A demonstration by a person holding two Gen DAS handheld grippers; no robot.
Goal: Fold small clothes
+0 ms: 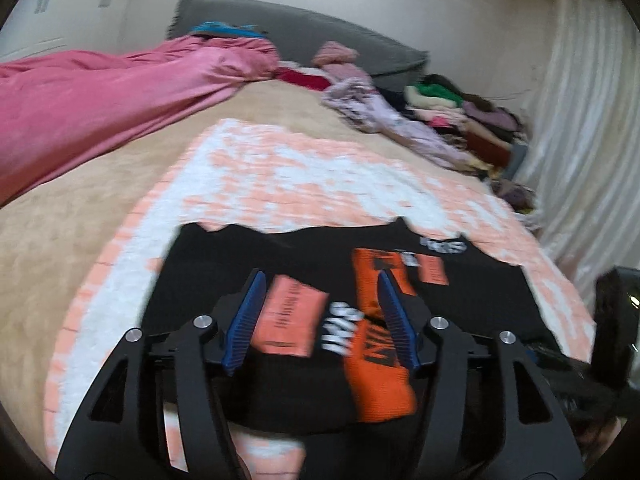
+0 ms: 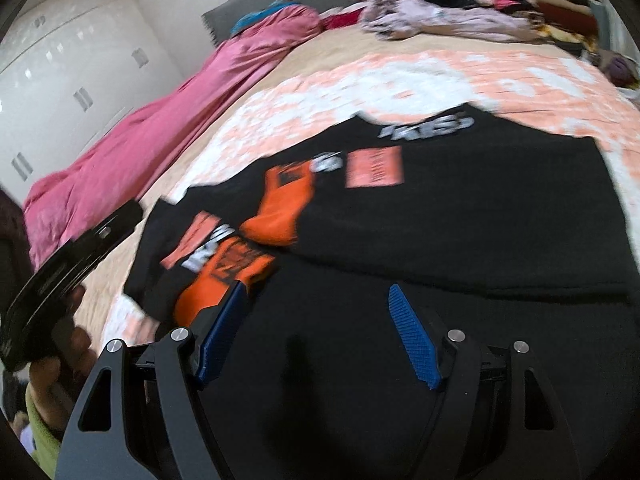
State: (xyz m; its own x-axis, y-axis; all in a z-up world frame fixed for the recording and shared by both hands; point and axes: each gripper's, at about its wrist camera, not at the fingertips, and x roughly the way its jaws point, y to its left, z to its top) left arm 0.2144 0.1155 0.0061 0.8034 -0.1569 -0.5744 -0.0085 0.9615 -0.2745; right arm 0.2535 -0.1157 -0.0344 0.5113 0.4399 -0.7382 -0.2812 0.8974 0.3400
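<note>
Blue pads of my right tool [image 2: 320, 332] gape wide over the black shirt [image 2: 460, 216] just ahead; my left tool [image 1: 322, 320], equally wide, hovers above its orange print. I'd pinch one hem edge each, lifting evenly

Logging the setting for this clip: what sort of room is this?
Most likely a bedroom. The work surface is a bed with a grey headboard and a pink duvet pushed aside; white wardrobe doors line one wall, and clothes are piled by the curtain.

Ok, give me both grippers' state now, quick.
Left gripper: open, holding nothing, above the black shirt.
Right gripper: open, holding nothing, over the same shirt.
</note>
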